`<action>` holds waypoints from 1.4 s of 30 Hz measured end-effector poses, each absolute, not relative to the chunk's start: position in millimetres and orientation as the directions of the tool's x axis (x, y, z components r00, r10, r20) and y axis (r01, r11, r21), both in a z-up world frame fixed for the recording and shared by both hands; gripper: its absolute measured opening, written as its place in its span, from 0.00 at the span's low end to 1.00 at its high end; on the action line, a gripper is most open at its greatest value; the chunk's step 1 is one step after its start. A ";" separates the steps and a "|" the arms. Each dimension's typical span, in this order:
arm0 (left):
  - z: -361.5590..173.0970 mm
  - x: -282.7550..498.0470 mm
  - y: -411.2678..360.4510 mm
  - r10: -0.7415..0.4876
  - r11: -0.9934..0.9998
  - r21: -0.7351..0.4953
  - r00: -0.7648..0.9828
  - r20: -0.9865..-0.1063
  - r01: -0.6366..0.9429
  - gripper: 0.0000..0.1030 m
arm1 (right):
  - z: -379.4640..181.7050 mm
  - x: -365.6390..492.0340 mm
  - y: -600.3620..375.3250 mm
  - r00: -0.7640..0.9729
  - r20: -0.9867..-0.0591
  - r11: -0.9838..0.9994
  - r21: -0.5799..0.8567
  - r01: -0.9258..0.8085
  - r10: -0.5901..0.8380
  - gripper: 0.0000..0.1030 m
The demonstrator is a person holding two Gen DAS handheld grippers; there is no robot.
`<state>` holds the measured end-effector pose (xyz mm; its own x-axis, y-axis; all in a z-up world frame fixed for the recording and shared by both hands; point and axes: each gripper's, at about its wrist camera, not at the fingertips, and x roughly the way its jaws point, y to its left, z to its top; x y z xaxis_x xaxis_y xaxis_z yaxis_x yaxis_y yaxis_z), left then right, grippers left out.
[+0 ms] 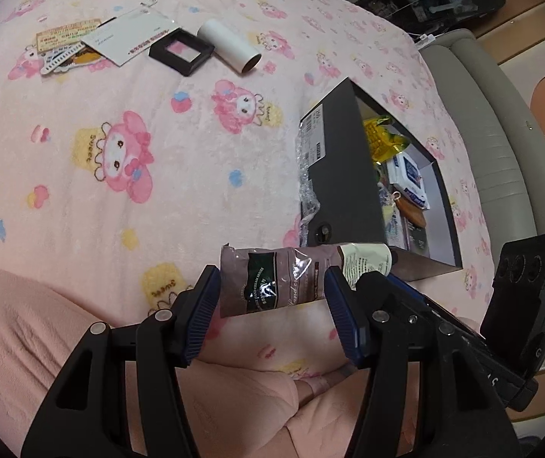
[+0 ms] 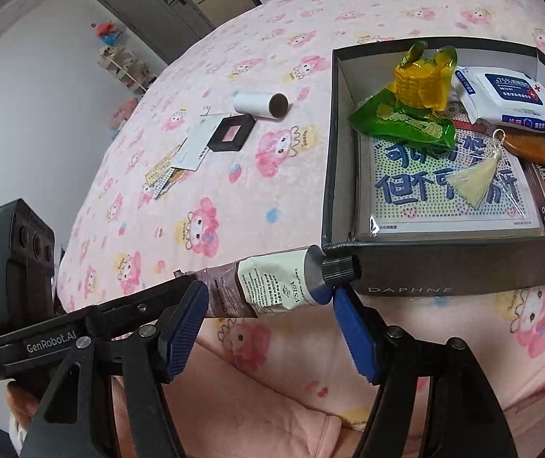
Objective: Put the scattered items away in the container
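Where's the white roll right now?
The white roll lies on the pink blanket, far side in the left wrist view, beside the black square frame, outside the box.

I see the pink blanket [image 1: 127,175] with its cartoon print spread over the whole bed. At the far right a grey padded bed edge [image 1: 474,122] runs beside it, and at the far left stand a grey door [image 2: 146,11] and a toy shelf [image 2: 127,68].

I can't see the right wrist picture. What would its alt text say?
A hand cream tube lies across both grippers' blue pads beside an open dark box holding wipes, snack packets and a comb, on a pink cartoon blanket still scattered with small items.
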<state>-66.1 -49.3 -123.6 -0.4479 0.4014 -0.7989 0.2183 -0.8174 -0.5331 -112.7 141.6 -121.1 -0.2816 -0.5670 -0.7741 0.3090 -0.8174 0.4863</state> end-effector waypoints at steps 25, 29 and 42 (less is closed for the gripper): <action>-126.9 -104.3 -49.5 0.368 -0.829 -0.497 -0.418 -0.830 0.256 0.39 | -105.3 -123.1 187.7 -0.317 -0.749 -0.807 0.488 0.332 -0.582 0.59; -149.8 -101.8 -71.6 0.305 -0.832 -0.433 -0.367 -0.879 0.347 0.50 | -124.0 -114.2 167.1 -0.251 -0.782 -0.807 0.477 0.349 -0.571 0.59; -203.0 -126.8 -98.7 0.253 -0.832 -0.376 -0.324 -0.912 0.408 0.52 | -207.6 -125.6 146.3 -0.096 -0.888 -0.877 0.418 0.237 -0.449 0.59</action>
<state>-126.8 -98.7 -203.0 -0.3237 0.2529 -0.9117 0.4080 -0.8321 -0.3756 -125.6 146.3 -207.6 -0.0959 -0.4488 -0.8885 0.2368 -0.8773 0.4175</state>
